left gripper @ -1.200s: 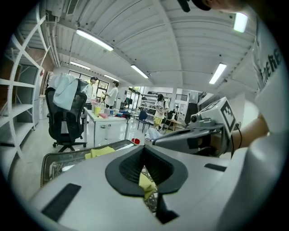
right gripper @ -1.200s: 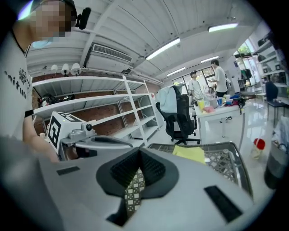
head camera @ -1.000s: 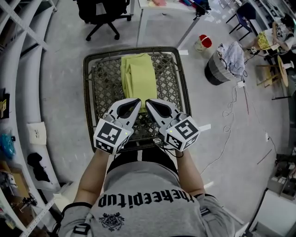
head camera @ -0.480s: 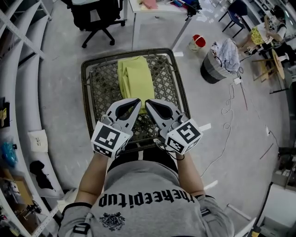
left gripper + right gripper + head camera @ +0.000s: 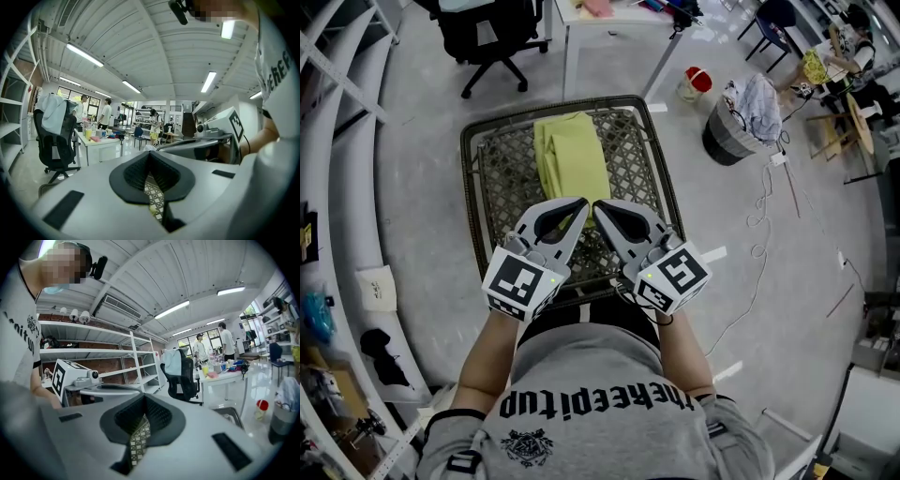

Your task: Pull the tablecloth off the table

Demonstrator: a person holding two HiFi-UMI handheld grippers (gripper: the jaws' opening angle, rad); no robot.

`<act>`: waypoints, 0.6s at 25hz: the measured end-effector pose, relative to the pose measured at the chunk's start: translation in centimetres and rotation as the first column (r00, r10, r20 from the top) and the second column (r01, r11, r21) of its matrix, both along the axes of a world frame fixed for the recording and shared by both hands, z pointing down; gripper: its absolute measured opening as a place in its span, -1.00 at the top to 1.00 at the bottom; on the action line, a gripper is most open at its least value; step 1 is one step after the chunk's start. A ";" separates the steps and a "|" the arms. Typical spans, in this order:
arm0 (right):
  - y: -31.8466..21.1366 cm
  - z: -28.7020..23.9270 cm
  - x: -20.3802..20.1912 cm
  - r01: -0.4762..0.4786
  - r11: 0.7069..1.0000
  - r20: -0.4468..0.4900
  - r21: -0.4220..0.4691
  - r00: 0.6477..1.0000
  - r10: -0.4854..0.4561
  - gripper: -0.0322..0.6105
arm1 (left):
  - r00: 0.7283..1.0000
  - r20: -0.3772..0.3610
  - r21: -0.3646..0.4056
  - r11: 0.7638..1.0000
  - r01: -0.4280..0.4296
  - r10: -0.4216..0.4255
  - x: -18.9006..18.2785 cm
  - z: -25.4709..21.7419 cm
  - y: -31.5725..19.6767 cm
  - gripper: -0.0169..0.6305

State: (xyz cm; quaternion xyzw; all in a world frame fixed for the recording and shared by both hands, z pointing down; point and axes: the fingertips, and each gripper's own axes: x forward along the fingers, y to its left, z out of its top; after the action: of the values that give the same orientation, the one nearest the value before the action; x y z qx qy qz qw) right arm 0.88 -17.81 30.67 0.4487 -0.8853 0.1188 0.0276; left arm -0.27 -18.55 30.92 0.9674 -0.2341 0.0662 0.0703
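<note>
- Tablecloth (image 5: 572, 155), yellow-green and folded into a long strip, is seen lying flat down the middle of the dark lattice table (image 5: 502, 178), running from 12 to 6 o'clock in the head view
- Its near end is partly covered by the two gripper tips; whether it is touched cannot be told
- Left gripper (image 5: 580, 203) is held over the table's near half with its jaws pressed together; in the left gripper view only lattice and a speck of yellow-green are seen through the slit below the closed tips
- Right gripper (image 5: 598, 205) is held just beside it at 3 o'clock, jaws likewise closed tight, with lattice alone seen through the gap in the right gripper view
- The two tips are angled toward each other, nearly touching, and both point toward 12 o'clock
- Black office chair (image 5: 487, 37) is seen at 11 o'clock from the table, a white desk (image 5: 609, 19) at 12 o'clock
- A round bin (image 5: 733, 131) stands at 2 o'clock, well apart from the table
</note>
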 end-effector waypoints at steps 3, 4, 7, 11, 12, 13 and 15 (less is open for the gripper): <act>0.1 0.0 0.0 -0.008 1.000 -0.004 0.007 1.000 0.008 0.87 | 1.000 -0.002 0.003 1.000 -0.002 0.002 -0.1 0.0 0.2 0.91; 0.1 -0.1 -0.1 -0.008 1.000 -0.005 0.009 1.000 0.008 0.87 | 1.000 -0.003 0.004 1.000 -0.002 0.002 -0.1 -0.1 0.2 0.91; 0.2 -0.3 -0.2 -0.006 1.000 -0.011 0.016 1.000 0.006 0.87 | 1.000 -0.010 0.006 1.000 -0.001 0.001 -0.2 -0.3 0.2 0.91; 0.2 -0.4 -0.1 -0.009 1.000 -0.016 0.018 1.000 0.010 0.87 | 1.000 -0.018 0.010 1.000 -0.005 0.006 0.0 -0.5 0.3 0.91; 0.2 -0.4 0.0 -0.010 1.000 -0.017 0.018 1.000 0.011 0.87 | 1.000 -0.018 0.011 1.000 -0.007 0.007 0.1 -0.5 0.4 0.91; 0.2 -0.4 0.0 -0.011 1.000 -0.017 0.019 1.000 0.011 0.87 | 1.000 -0.019 0.012 1.000 -0.007 0.007 0.1 -0.5 0.4 0.91; 0.2 -0.4 0.0 -0.012 1.000 -0.018 0.020 1.000 0.013 0.87 | 1.000 -0.021 0.015 1.000 -0.005 0.006 0.1 -0.5 0.4 0.90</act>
State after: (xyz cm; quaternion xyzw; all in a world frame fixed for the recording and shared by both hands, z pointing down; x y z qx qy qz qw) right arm 0.91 -17.56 30.27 0.4555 -0.8833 0.1062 0.0304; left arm -0.19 -18.13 30.39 0.9692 -0.2312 0.0546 0.0652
